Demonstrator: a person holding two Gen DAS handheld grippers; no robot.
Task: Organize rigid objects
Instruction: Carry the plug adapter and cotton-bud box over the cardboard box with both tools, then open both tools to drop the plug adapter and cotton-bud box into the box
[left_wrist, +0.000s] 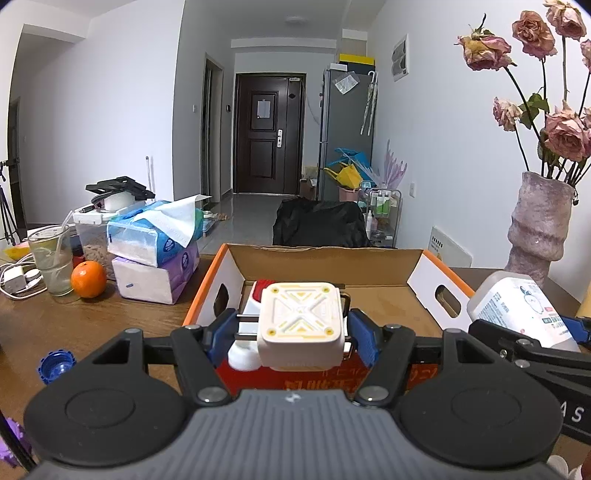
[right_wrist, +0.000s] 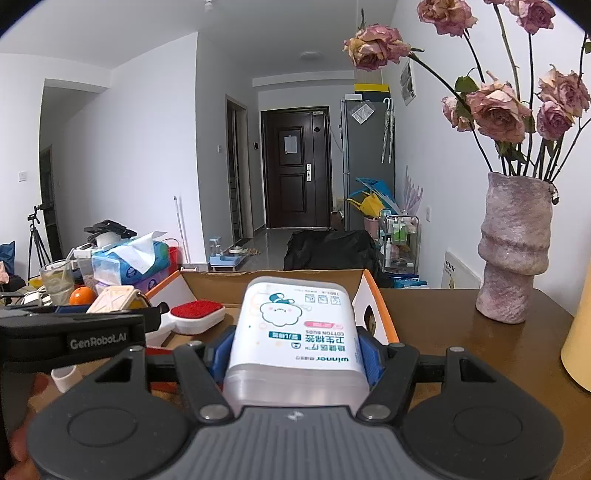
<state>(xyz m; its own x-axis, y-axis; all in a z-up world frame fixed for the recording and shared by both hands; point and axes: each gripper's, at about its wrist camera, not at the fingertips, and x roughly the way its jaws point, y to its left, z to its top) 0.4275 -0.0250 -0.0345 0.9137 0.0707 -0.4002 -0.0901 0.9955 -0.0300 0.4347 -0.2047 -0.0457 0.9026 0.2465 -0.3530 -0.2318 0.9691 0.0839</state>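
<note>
- our left gripper (left_wrist: 291, 332) clamped on cream square box (left_wrist: 301, 321), over cardboard box (left_wrist: 424, 271)
- our right gripper (right_wrist: 295, 350) clamped on cotton bud tub (right_wrist: 295, 332)

Cardboard box (left_wrist: 413, 264): floor mostly hidden behind charger cube (left_wrist: 301, 325); brush (right_wrist: 197, 314) handle occluded; right flowers cropped.

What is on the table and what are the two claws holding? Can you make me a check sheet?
Surface: brown wooden table.
Job's things: cream square block and cotton bud box, both held near the open cardboard box; red-topped brush already inside.
Clutter: orange, drinking glass, tissue packs, blue bottle cap, vase of dried roses.
Grippers: left claw shut on block; right claw shut on box.
Cables: white charger cable.
Surroundings: dark door, grey fridge.
</note>
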